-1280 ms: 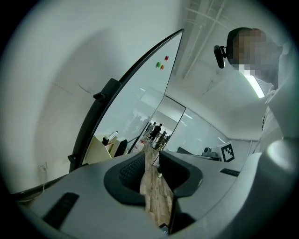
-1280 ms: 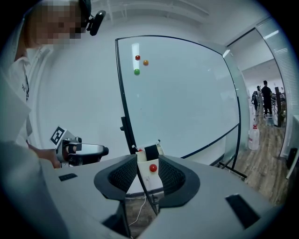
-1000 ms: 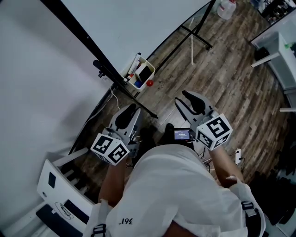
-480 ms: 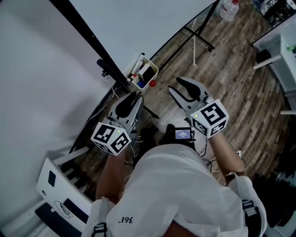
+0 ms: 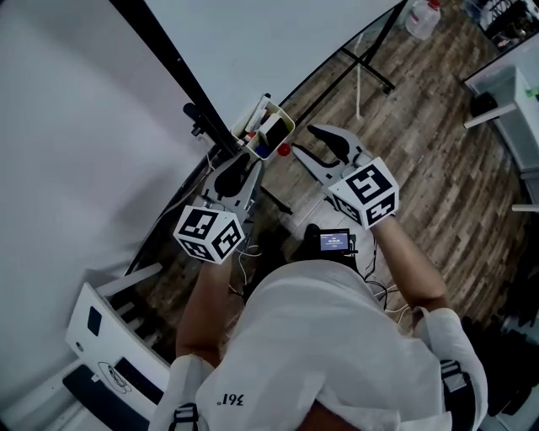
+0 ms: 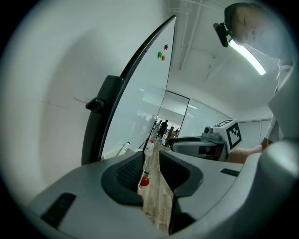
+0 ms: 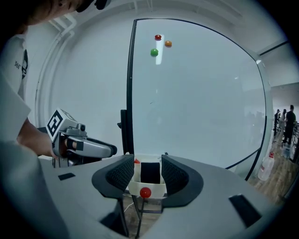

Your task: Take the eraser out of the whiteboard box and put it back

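Observation:
A cream whiteboard box (image 5: 289,125) hangs on the board's lower edge and holds markers and the black eraser (image 5: 271,132). A red magnet (image 5: 285,150) sticks to its front. My right gripper (image 5: 305,143) sits just right of the box, not touching it. Its jaws are opening with nothing between them. In the right gripper view the eraser (image 7: 150,172) stands upright in the box (image 7: 156,189), framed beyond my right gripper (image 7: 147,176). My left gripper (image 5: 240,172) hangs open below the box. The left gripper (image 6: 150,172) is empty in its own view.
The whiteboard (image 5: 278,42) stands on a black stand (image 5: 173,71) whose legs (image 5: 362,67) spread over the wood floor. A white stool (image 5: 109,328) sits lower left, a small screen (image 5: 334,242) below my hands. A bottle (image 5: 421,17) and a white table (image 5: 505,80) are at the far right.
Both grippers have moved up the head view toward the box. The right gripper's jaws have spread wider and it has rolled slightly.

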Available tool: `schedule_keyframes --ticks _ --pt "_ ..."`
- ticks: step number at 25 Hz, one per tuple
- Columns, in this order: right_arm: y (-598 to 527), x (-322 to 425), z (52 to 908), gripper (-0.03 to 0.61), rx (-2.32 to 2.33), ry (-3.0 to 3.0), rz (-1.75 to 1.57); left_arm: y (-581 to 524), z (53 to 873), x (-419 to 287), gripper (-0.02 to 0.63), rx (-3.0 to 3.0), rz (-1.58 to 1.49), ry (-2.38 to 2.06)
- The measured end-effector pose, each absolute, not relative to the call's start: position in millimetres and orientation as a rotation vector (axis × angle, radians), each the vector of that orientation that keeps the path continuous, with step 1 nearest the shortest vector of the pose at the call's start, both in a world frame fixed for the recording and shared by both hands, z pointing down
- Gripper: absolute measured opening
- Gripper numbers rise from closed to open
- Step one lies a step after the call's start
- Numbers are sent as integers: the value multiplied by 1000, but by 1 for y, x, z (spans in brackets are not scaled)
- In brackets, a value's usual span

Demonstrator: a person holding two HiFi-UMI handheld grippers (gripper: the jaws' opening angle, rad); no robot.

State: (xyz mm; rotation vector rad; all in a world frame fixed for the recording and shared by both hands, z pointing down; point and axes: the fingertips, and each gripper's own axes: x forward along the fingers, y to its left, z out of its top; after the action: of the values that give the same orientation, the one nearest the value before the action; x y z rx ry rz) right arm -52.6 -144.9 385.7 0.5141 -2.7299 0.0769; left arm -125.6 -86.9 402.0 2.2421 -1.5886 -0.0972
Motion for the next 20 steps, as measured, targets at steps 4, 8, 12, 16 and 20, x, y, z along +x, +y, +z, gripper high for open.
schedule_keyframes --ticks 4,8,12,16,20 --pt "-149 -64 400 193 482 -2703 80 -90 417 -129 104 2200 -76 -1601" --pt "-154 -72 413 199 461 -2680 87 -92 430 -132 114 2164 -53 -1606" --pt "-158 -80 425 206 443 -2660 96 -95 440 -136 118 2137 -39 -1612" --pt "-164 -87 438 217 431 -2638 110 -98 449 -140 118 2118 -33 -1613" --pt "-168 -93 451 233 423 -2613 130 -98 455 -141 118 2106 -27 -1607"
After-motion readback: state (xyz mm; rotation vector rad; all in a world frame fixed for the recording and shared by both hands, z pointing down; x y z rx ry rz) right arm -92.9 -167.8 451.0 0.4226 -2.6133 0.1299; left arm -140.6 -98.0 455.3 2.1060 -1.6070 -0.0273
